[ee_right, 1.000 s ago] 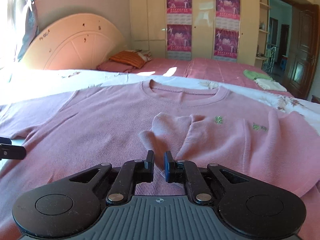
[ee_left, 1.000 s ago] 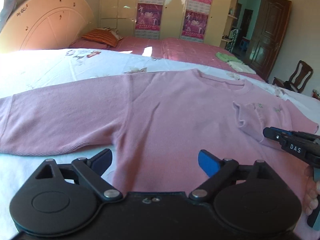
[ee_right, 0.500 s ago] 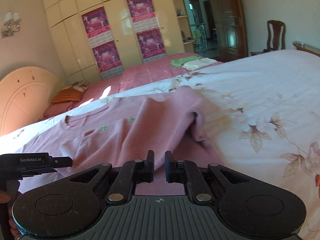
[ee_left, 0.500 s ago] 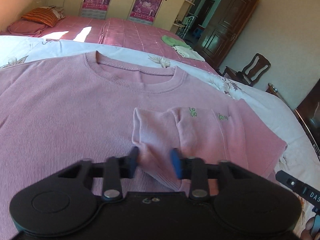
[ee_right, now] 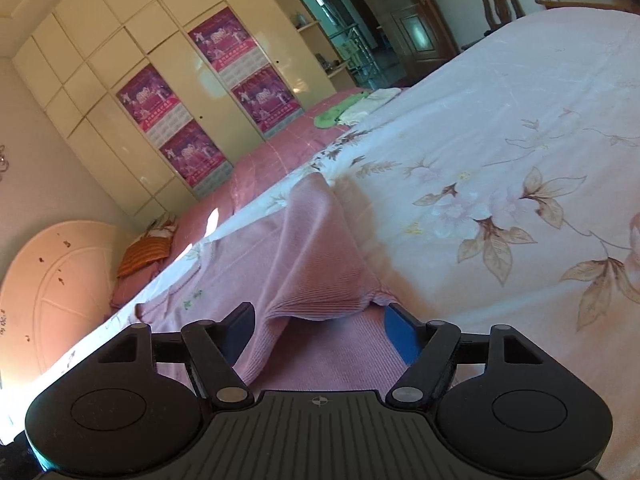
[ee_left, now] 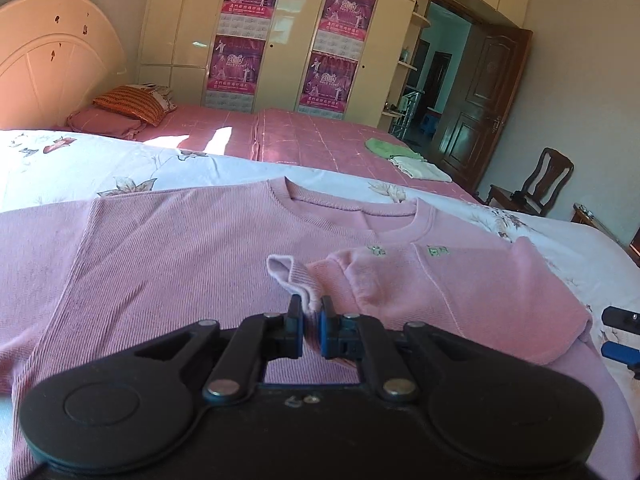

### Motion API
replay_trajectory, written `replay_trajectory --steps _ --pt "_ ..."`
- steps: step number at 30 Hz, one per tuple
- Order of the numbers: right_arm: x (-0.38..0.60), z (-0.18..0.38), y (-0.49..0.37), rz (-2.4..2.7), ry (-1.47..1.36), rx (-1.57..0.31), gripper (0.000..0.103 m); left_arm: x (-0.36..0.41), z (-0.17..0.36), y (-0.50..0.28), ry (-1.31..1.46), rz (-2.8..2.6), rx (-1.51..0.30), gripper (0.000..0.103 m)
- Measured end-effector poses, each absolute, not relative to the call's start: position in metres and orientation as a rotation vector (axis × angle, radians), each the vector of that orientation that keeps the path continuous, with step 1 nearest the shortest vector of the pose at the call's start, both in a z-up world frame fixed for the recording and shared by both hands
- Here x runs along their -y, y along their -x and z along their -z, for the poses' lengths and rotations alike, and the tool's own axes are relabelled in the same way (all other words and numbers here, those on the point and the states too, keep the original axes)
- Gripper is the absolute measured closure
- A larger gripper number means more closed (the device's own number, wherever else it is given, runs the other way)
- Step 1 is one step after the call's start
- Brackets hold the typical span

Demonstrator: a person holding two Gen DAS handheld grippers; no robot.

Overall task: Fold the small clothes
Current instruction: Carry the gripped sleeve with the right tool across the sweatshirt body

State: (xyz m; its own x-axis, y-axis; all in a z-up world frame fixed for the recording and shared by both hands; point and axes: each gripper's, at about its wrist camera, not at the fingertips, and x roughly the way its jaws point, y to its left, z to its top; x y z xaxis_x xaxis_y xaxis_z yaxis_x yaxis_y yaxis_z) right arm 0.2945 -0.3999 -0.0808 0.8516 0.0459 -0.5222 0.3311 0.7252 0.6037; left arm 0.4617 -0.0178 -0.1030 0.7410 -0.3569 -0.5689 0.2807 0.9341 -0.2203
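The left claw, wide apart a second ago, is now clamped on the cuff of the sleeve folded across the sweater on the bed, while the right claw has just opened, its jaws apart astride the sweater's folded edge, so the sleeve has likely been handed to the left.

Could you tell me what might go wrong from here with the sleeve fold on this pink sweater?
1. The left gripper pinches only the thin edge of the sleeve cuff; a tug might slip it free and undo the fold.
2. The right gripper has just been opening, its pads clear of the raised fold of the pink sweater, which may sag unevenly.
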Motion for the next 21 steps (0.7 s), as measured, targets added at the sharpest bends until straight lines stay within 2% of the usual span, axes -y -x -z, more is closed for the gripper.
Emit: replay_trajectory --steps 1,3,4,5,6,7,10,12,13,15,16,19,21 --pt "0.404 0.083 -0.297 0.146 -0.795 -0.544 0.043 0.017 0.104 -0.462 0.120 0.356 -0.653 0.087" --pt "0.411 0.086 -0.300 0.124 -0.880 -0.553 0.044 0.015 0.104 -0.464 0.121 0.355 -0.656 0.073" --pt "0.414 0.089 -0.300 0.121 -0.917 -0.553 0.044 0.012 0.106 -0.465 0.133 0.367 -0.661 0.055" --pt "0.418 0.092 -0.300 0.114 -0.973 -0.551 0.044 0.011 0.108 -0.467 0.143 0.369 -0.666 0.042" --pt "0.423 0.097 -0.301 0.106 -1.027 -0.553 0.044 0.010 0.109 -0.471 0.151 0.369 -0.674 0.041" --pt "0.428 0.103 -0.301 0.095 -1.099 -0.550 0.044 0.009 0.110 -0.475 0.161 0.378 -0.687 0.043" --pt "0.439 0.112 -0.301 0.093 -1.209 -0.527 0.044 0.008 0.121 -0.495 0.233 0.403 -0.767 0.065" --pt "0.442 0.112 -0.301 0.110 -1.214 -0.523 0.050 0.007 0.126 -0.503 0.268 0.400 -0.786 0.079" --pt "0.443 0.113 -0.300 0.123 -1.211 -0.531 0.057 0.006 0.128 -0.506 0.282 0.408 -0.791 0.097" --pt "0.444 0.113 -0.299 0.149 -1.204 -0.539 0.076 0.003 0.117 -0.496 0.304 0.393 -0.700 0.098" --pt "0.445 0.112 -0.296 0.156 -1.194 -0.540 0.097 0.001 0.107 -0.485 0.300 0.398 -0.616 0.098" --pt "0.446 0.109 -0.286 0.182 -1.153 -0.521 0.097 -0.001 0.093 -0.463 0.252 0.349 -0.517 0.098" --pt "0.447 0.114 -0.284 0.200 -1.124 -0.556 0.098 0.001 0.104 -0.469 0.206 0.303 -0.572 0.098"
